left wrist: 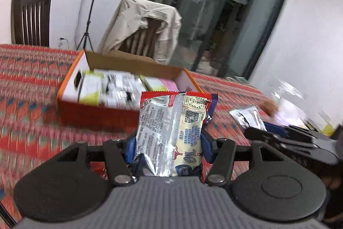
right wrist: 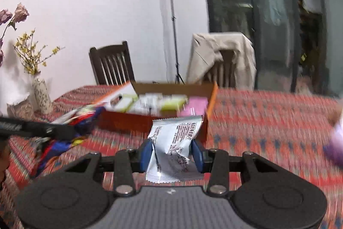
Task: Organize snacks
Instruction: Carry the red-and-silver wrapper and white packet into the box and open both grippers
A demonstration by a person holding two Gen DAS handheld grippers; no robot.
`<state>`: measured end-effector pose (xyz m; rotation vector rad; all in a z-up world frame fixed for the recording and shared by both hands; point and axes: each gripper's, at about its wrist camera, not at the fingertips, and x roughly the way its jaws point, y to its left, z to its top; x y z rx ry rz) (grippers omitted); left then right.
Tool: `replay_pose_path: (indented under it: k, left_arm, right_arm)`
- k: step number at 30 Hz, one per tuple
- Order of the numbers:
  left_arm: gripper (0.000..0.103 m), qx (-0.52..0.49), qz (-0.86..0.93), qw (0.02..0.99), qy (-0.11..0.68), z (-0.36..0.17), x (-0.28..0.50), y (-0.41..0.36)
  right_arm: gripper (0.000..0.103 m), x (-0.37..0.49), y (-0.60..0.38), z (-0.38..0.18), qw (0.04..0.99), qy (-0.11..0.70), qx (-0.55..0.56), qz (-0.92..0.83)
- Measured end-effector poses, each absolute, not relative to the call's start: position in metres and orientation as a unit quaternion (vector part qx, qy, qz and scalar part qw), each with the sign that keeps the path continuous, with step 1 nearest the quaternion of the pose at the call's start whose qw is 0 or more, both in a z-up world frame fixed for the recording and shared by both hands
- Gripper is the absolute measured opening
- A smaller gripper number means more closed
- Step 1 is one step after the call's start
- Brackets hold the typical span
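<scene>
My left gripper (left wrist: 168,148) is shut on a red, blue and silver snack packet (left wrist: 171,132), held upright above the patterned tablecloth. Beyond it stands an orange cardboard box (left wrist: 90,111) with several snack packets inside. My right gripper (right wrist: 171,156) is shut on a small silver snack packet (right wrist: 174,143), its blue pads pinching both sides. The same orange box (right wrist: 211,96) lies just ahead of it. In the right wrist view the left gripper (right wrist: 70,132) shows at the left edge with its colourful packet (right wrist: 85,115). In the left wrist view the right gripper (left wrist: 268,130) shows at the right with its silver packet (left wrist: 248,117).
Red patterned tablecloth (left wrist: 25,83) covers the table. A chair draped with a beige jacket (left wrist: 141,25) and a dark wooden chair (left wrist: 31,16) stand behind it. A flower vase (right wrist: 41,93) sits at the table's left. More wrapped items (left wrist: 287,100) lie blurred at the right.
</scene>
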<state>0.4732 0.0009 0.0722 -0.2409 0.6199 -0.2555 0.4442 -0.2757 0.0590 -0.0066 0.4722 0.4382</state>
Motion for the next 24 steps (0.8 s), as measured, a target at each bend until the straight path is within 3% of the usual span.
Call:
replay_pose_path:
  k: [6, 11, 18, 20, 21, 24]
  left_arm:
    - [0.058, -0.132, -0.045, 0.928, 0.346, 0.055, 0.613, -0.008]
    - [0.058, -0.099, -0.005, 0.926, 0.364, 0.025, 0.676, -0.024]
    - [0.059, -0.104, -0.001, 0.913, 0.394, 0.007, 0.707, -0.024]
    - [0.065, -0.102, 0.002, 0.914, 0.392, 0.005, 0.708, -0.021]
    - [0.072, -0.102, 0.001, 0.915, 0.39, 0.003, 0.708, -0.019]
    - [0.074, -0.106, -0.004, 0.918, 0.383, -0.001, 0.706, -0.016]
  right_arm:
    - [0.04, 0.579, -0.232, 0.072, 0.942, 0.267, -0.052, 0.198]
    - [0.04, 0.674, -0.19, 0.049, 0.932, 0.308, -0.12, 0.151]
    - [0.041, 0.731, -0.162, 0.012, 0.91, 0.355, -0.147, 0.154]
    - [0.041, 0.739, -0.16, 0.006, 0.906, 0.366, -0.145, 0.154]
    - [0.042, 0.744, -0.161, 0.004, 0.903, 0.374, -0.14, 0.159]
    - [0.048, 0.755, -0.163, -0.003, 0.891, 0.4, -0.121, 0.178]
